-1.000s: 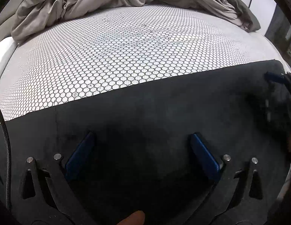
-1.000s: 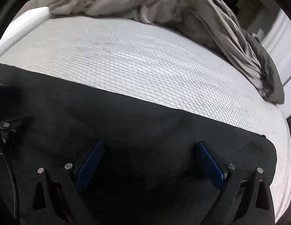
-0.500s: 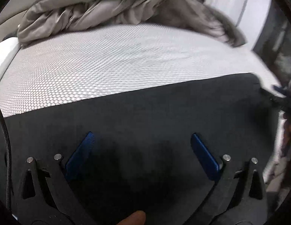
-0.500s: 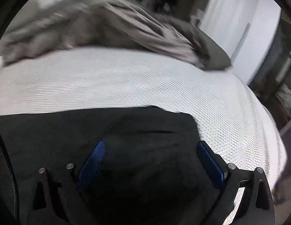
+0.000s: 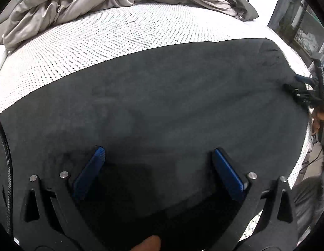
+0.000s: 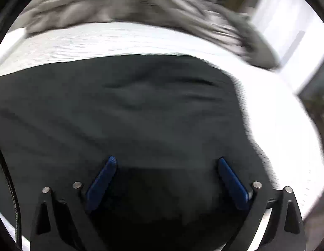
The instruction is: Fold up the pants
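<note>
Pants (image 5: 172, 104) lie spread flat on our white mattress (image 5: 120, 33), grey blanket (image 5: 78, 2) bunched behind. Left gripper (image 5: 157, 154) and right gripper (image 6: 167, 163) both hover wide open, holding nothing.

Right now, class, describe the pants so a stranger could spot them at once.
Find the bed with its white honeycomb cover. A crumpled grey duvet is heaped at its far end; the pants lie nearer, spread flat. They are the only black cloth there.
</note>
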Action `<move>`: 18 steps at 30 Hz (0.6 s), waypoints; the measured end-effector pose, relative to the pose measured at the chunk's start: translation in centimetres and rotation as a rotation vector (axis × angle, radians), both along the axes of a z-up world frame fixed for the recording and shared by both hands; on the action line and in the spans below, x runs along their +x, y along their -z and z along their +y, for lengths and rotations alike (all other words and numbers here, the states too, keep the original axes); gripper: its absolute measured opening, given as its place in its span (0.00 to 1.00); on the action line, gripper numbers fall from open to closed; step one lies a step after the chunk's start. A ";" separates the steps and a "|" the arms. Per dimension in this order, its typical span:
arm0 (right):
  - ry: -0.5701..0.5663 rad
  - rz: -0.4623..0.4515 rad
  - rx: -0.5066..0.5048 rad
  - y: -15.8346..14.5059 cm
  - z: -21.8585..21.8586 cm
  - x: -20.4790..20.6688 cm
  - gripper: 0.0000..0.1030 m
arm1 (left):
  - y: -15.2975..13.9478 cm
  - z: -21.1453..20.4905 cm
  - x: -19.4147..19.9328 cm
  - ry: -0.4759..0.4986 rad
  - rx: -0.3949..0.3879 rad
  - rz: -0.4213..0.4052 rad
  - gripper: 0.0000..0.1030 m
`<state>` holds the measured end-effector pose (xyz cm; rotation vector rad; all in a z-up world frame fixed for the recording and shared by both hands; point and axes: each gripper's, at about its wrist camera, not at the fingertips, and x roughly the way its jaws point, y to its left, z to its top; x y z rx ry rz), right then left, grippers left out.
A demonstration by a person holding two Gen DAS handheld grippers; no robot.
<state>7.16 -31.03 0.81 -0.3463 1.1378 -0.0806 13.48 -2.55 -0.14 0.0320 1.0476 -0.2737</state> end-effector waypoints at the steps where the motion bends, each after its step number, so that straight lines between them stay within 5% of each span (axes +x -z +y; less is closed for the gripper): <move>1: 0.007 0.000 0.009 -0.2 -0.6 -0.4 0.95 | 0.1 0.0 0.1 -0.004 0.006 -0.001 0.99; 4: -0.012 -0.019 -0.009 -1.3 0.5 -0.9 0.96 | 0.0 -0.3 0.5 -0.032 0.010 -0.008 0.99; 11: -0.107 -0.047 0.242 -3.9 3.4 -3.5 0.96 | 0.2 -0.7 2.5 -0.060 0.006 -0.014 0.99; 18: 0.128 -0.038 0.398 -4.9 -2.6 -7.0 0.96 | -0.8 0.0 3.2 -0.086 -0.037 -0.032 0.99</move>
